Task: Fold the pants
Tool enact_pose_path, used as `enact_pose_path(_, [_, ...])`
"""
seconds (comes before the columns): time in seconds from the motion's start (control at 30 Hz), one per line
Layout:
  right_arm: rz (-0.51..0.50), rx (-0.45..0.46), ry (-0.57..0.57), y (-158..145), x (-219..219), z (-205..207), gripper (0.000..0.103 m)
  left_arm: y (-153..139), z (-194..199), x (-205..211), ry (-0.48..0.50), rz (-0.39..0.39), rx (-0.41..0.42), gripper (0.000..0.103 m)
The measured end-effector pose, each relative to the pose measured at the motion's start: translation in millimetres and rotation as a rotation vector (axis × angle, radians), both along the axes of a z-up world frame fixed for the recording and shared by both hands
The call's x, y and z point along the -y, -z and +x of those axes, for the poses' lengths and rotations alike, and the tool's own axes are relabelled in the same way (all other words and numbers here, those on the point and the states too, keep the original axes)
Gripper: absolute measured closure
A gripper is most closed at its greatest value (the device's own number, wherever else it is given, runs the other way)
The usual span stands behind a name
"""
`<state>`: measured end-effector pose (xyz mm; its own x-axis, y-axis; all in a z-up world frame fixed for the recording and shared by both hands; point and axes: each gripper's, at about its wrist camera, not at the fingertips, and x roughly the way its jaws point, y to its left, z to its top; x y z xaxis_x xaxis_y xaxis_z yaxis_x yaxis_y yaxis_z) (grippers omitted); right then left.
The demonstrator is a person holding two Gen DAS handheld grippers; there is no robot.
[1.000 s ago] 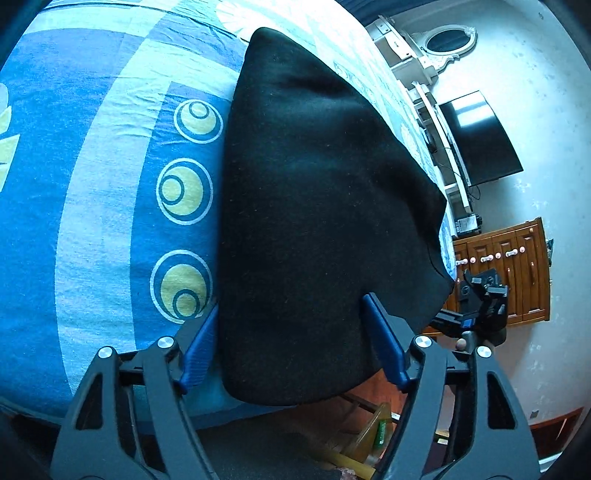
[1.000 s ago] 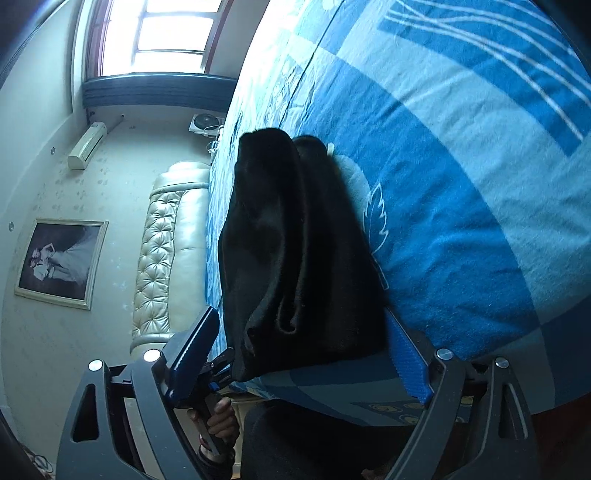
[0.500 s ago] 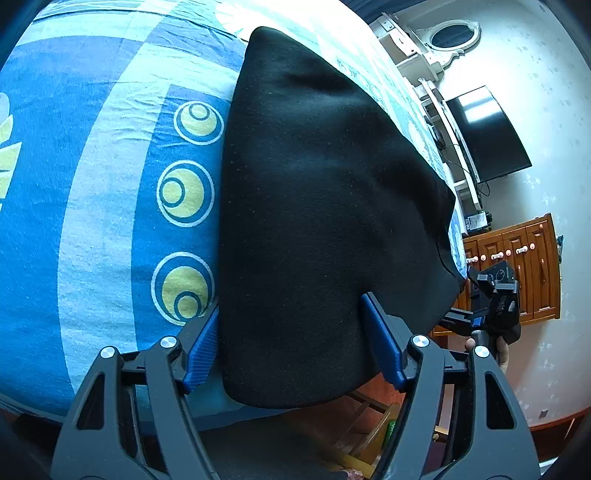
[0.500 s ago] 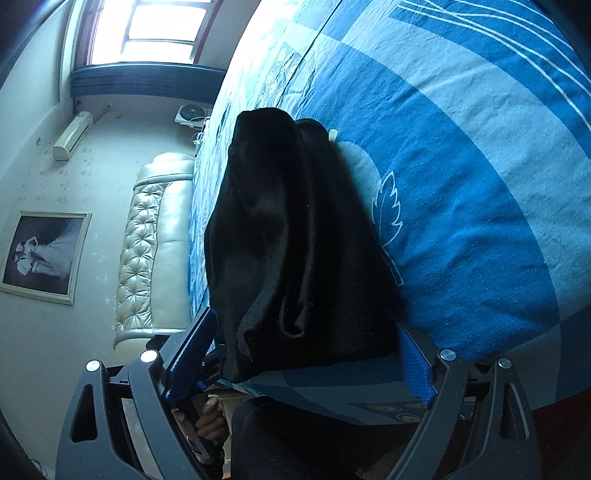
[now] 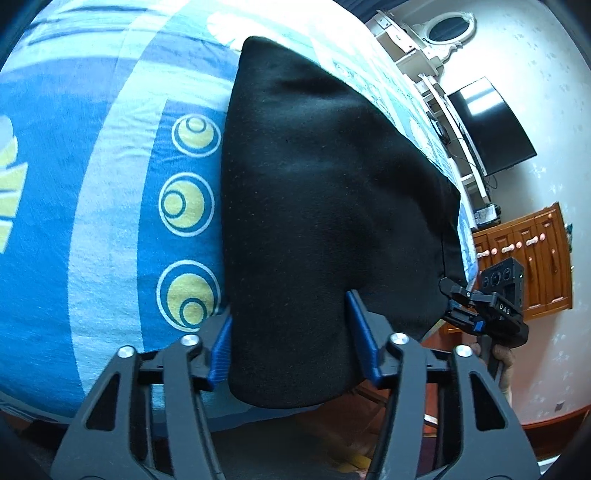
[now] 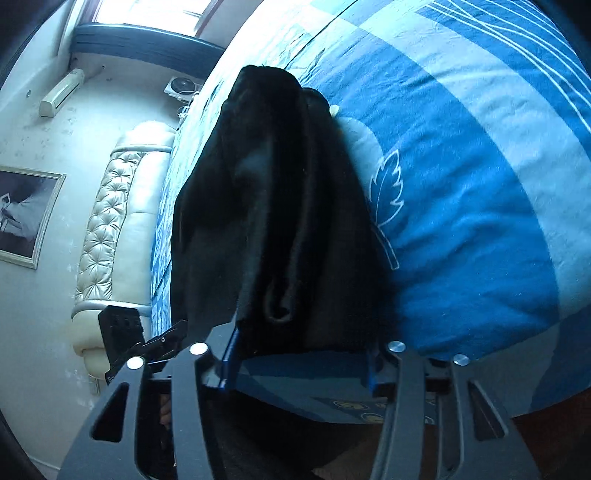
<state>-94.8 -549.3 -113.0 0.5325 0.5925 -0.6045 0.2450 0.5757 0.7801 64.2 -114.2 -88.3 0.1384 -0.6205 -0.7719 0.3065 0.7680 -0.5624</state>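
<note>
Black pants (image 5: 317,206) lie folded in a long stack on the blue patterned bedspread (image 5: 92,221), near the bed's front edge. My left gripper (image 5: 291,339) is open, its blue-padded fingers straddling the near end of the pants. My right gripper (image 6: 299,358) is open too, its fingers astride the other end of the pants (image 6: 273,206), where layered folds and a rolled hem show. The right gripper also shows in the left wrist view (image 5: 484,306), just off the pants' corner. The left gripper shows in the right wrist view (image 6: 147,339).
A wall-mounted TV (image 5: 491,125) and a wooden cabinet (image 5: 535,266) stand beyond the bed's right side. A tufted cream headboard (image 6: 114,229), a framed picture (image 6: 22,210) and a window (image 6: 147,14) lie to the other side.
Both grippers have pushed in closer along the pants' ends and narrowed their opening a little. The pants stay on the bed.
</note>
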Motion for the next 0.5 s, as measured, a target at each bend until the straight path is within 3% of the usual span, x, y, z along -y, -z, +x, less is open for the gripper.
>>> enact_pose_path(0.2, [0.003, 0.021, 0.006, -3, -9, -1, 0.056, -10, -2, -5, 0.019, 0.027, 0.054, 0.062])
enact_pose_path(0.5, [0.01, 0.024, -0.033, -2, -29, 17, 0.056, -15, 0, -36, -0.012, 0.071, 0.086, 0.063])
